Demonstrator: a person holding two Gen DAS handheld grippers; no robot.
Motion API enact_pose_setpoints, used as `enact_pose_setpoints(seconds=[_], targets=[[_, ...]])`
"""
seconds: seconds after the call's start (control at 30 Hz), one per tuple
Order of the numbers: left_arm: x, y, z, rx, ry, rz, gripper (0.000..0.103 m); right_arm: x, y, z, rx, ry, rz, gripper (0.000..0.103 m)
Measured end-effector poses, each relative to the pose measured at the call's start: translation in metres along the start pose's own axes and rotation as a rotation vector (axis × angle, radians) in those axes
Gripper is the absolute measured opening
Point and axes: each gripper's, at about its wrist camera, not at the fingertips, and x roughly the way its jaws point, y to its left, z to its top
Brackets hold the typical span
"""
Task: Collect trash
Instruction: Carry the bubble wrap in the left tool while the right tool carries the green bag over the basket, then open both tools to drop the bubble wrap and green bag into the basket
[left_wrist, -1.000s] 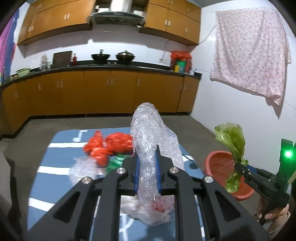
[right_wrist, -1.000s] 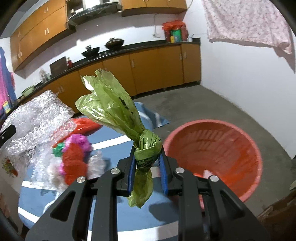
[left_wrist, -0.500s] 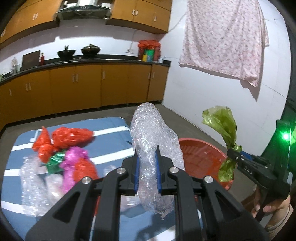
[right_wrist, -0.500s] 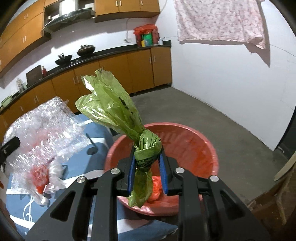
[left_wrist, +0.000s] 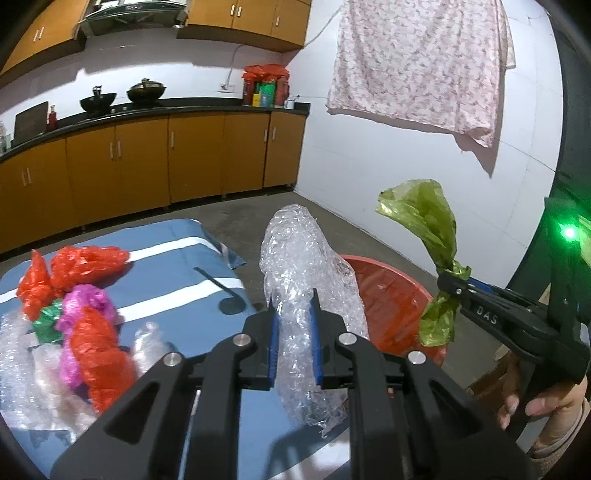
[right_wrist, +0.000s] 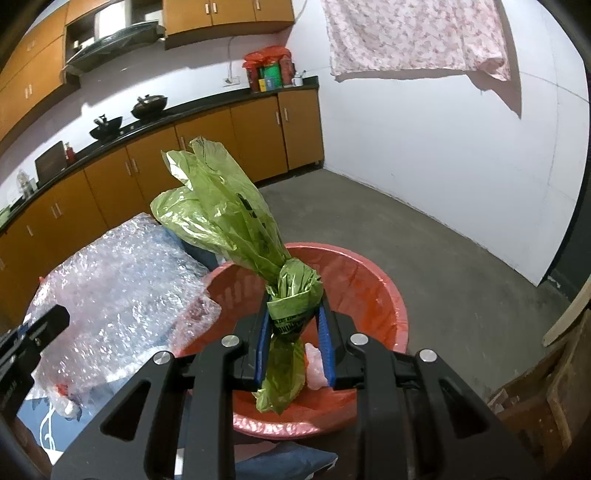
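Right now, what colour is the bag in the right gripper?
Green bag; clearest in the right wrist view.

We're in somebody's home kitchen here, pretty lived-in. The giveaway is the long black countertop (left_wrist: 192, 109) along the back wall: orange-brown wooden base cabinets (left_wrist: 140, 162) under it, matching wall cupboards (left_wrist: 251, 18) above, and a steel range hood (left_wrist: 133, 16) over two dark lidded woks (left_wrist: 146, 88) sitting on it. Right of the countertop, a pink floral cloth (left_wrist: 421, 62) hangs on the white wall, above a bare grey concrete floor (right_wrist: 424, 251).
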Motion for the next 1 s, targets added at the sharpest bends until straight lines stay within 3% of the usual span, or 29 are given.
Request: enact_pose_setpoints(seconds=[0.77,0.83,1.0], targets=[[0.081,-0.034,-0.002,0.024,0.061,-0.058,0.016,0.043,-0.029,0.010,0.117,0.033,-0.028,0.024],[0.085,-0.035,-0.004,0.026,0.067,-0.054,0.019,0.044,-0.031,0.010,0.118,0.037,-0.017,0.024],[0.091,-0.036,-0.005,0.019,0.081,-0.056,0.042,0.047,-0.039,0.009,0.139,0.048,0.015,0.036]])
